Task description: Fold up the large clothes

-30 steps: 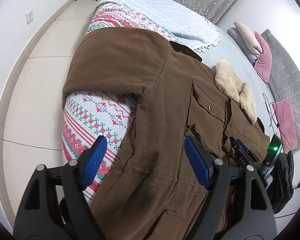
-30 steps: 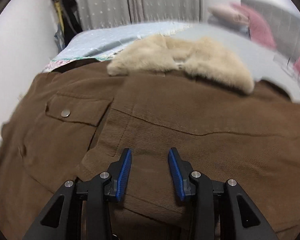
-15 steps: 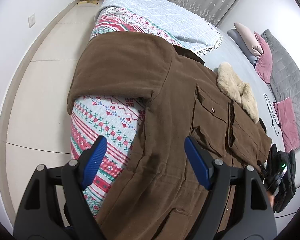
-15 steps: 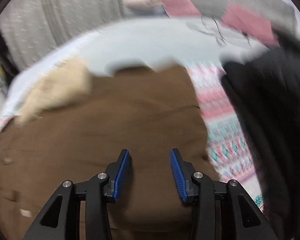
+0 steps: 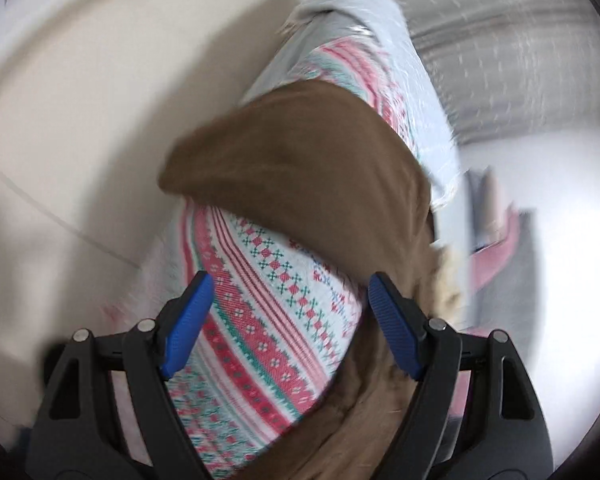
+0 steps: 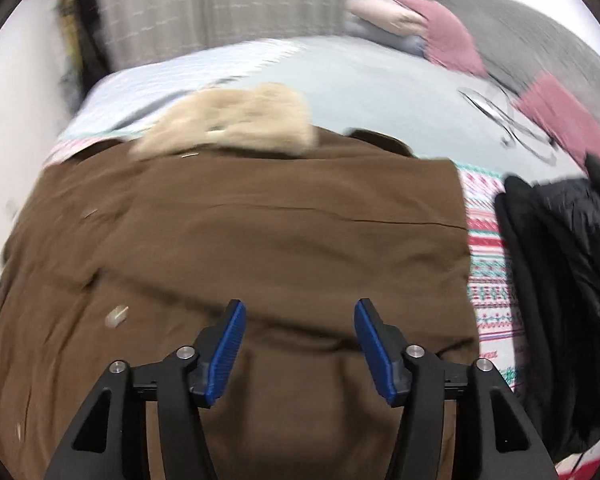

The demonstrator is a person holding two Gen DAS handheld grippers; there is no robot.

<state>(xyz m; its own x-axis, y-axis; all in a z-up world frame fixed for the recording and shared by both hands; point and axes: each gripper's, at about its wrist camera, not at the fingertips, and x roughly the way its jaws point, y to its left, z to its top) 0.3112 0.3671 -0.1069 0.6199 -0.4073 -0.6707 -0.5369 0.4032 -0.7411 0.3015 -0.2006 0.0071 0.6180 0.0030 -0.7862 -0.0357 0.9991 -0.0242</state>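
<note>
A large brown coat (image 6: 260, 240) with a beige fur collar (image 6: 236, 120) lies spread on the bed. My right gripper (image 6: 298, 346) is open and empty above the coat's lower front. In the blurred left wrist view, one brown sleeve (image 5: 300, 160) lies across the patterned bedspread (image 5: 268, 320) toward the bed's edge. My left gripper (image 5: 288, 324) is open and empty above the bedspread, with the coat's body (image 5: 380, 420) at its right finger.
A black jacket (image 6: 560, 280) lies at the coat's right on the bedspread (image 6: 488, 280). Pink pillows (image 6: 448, 36) and a grey headboard stand at the far right. A cable (image 6: 508, 120) lies on the grey sheet. Pale floor (image 5: 80, 160) lies left of the bed.
My left gripper has swung left and down toward the bed's edge and the sleeve. My right gripper has opened wider and turned back toward the coat's middle. The coat lies as before.
</note>
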